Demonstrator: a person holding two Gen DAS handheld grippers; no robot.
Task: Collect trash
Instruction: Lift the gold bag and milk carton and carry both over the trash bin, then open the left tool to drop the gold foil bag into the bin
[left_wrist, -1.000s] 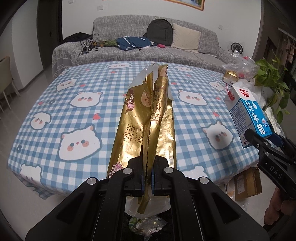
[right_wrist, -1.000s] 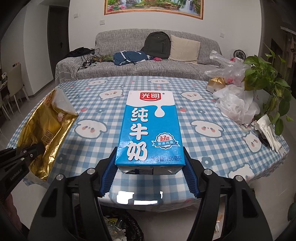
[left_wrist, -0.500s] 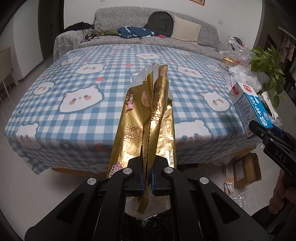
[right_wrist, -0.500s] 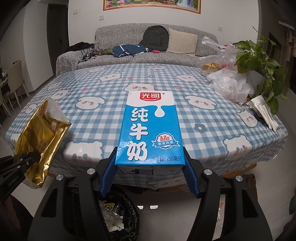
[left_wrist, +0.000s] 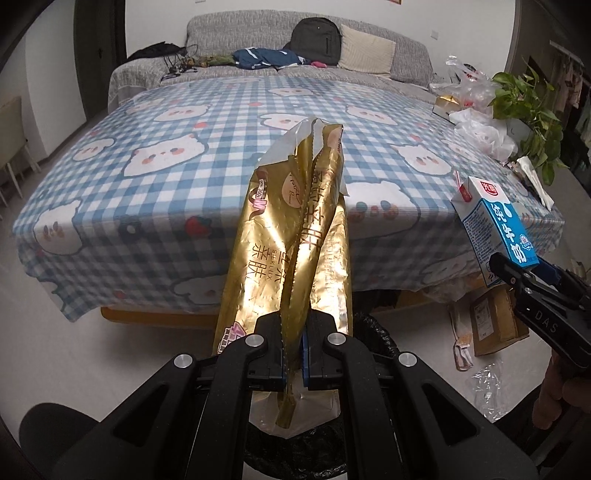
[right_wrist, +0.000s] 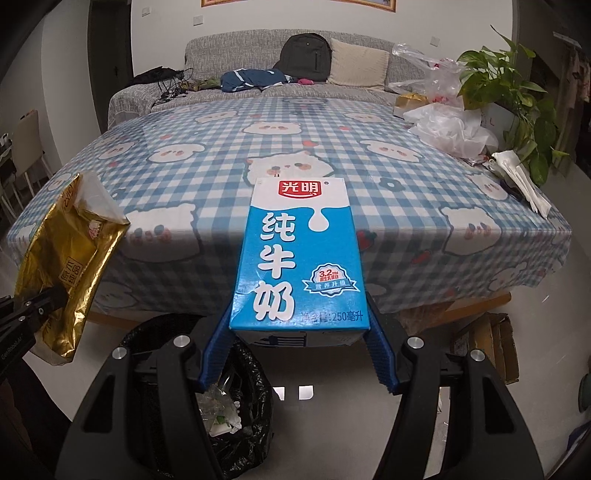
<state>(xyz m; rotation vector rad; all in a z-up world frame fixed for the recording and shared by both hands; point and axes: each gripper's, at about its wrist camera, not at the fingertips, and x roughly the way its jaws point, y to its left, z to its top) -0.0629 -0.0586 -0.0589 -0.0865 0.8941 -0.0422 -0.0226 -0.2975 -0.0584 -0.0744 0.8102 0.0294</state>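
Note:
My left gripper (left_wrist: 293, 360) is shut on a crumpled gold foil wrapper (left_wrist: 291, 236) that stands up between its jaws. The same gold wrapper (right_wrist: 62, 266) shows at the left edge of the right wrist view. A blue and white milk carton (right_wrist: 299, 258) is clamped between the blue pads of my right gripper (right_wrist: 299, 350); the milk carton (left_wrist: 495, 229) also appears at the right of the left wrist view. Below both grippers, on the floor before the table, stands a bin lined with a black bag (right_wrist: 225, 417), holding clear and white scraps.
The table with a blue checked animal-print cloth (right_wrist: 221, 158) fills the view ahead. Plastic bags (right_wrist: 450, 129), white napkins (right_wrist: 524, 184) and a potted plant (right_wrist: 509, 88) sit at its right edge. Cardboard boxes (left_wrist: 495, 321) lie on the floor at right. A grey sofa (right_wrist: 258, 70) stands behind.
Both grippers have drawn back from the table and sunk, each keeping its hold. The table edge now lies ahead and the bin with the black bag has come into view below.

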